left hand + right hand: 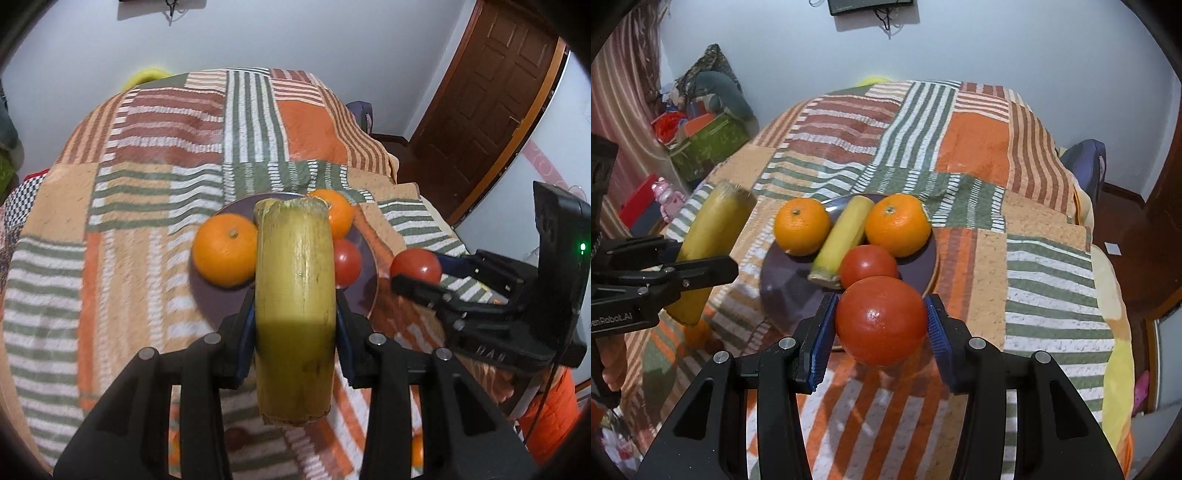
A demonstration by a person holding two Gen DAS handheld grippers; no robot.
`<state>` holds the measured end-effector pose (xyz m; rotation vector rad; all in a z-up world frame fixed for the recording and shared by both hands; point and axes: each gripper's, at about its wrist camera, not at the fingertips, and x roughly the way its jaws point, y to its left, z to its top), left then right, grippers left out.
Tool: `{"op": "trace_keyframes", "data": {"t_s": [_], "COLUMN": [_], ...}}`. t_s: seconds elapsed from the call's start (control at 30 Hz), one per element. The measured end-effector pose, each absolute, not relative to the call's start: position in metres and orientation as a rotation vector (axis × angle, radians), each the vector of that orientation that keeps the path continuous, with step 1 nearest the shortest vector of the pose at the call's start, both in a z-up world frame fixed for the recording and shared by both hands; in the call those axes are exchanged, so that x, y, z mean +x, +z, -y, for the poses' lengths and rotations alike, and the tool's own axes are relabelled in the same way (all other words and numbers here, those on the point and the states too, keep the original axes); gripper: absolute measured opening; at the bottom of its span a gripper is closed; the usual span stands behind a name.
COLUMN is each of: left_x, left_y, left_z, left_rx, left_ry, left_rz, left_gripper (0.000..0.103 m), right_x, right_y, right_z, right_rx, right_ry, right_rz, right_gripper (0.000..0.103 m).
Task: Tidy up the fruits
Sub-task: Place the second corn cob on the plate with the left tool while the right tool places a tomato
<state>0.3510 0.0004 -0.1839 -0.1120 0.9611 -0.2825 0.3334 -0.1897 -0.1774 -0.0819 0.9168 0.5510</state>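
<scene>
My left gripper (295, 325) is shut on a yellow-green banana piece (295, 295) and holds it above the near side of a dark purple plate (364, 291). My right gripper (881, 325) is shut on a red tomato (881, 320), held just above the plate's near rim (779, 291). On the plate lie two oranges (802, 226) (898, 224), a second banana piece (846, 236) between them, and another tomato (868, 264). The right gripper with its tomato (415, 265) shows at the right of the left wrist view. The left gripper's banana piece (709, 243) shows at the left of the right wrist view.
The plate sits on a table under a patchwork striped cloth (979, 155). A wooden door (491, 96) stands at the right. Boxes and clutter (701, 136) lie on the floor beyond the table's left edge. A small orange fruit (417, 448) lies low at the right.
</scene>
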Motion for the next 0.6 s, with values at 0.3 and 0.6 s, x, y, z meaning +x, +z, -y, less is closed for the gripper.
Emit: {"op": "trace_keyframes", "data": {"t_s": [0.3,0.6], "left_x": [0.398,0.438], "left_y": [-0.203,-0.222], "left_z": [0.018,0.016], "left_rx": [-0.087,-0.092], "left_ry": [-0.291,-0.251], "left_rz": [-0.993,-1.034], "left_gripper": [0.038,0.038], "right_x": [0.362,0.378], "right_y": [-0.186,-0.183], "right_z": [0.196,0.188], "right_rx": [-0.045,-0.045], "right_ry": [0.512,0.529], "right_rz": [-0.932,-0.908], "right_gripper": [0.045,0.045]}}
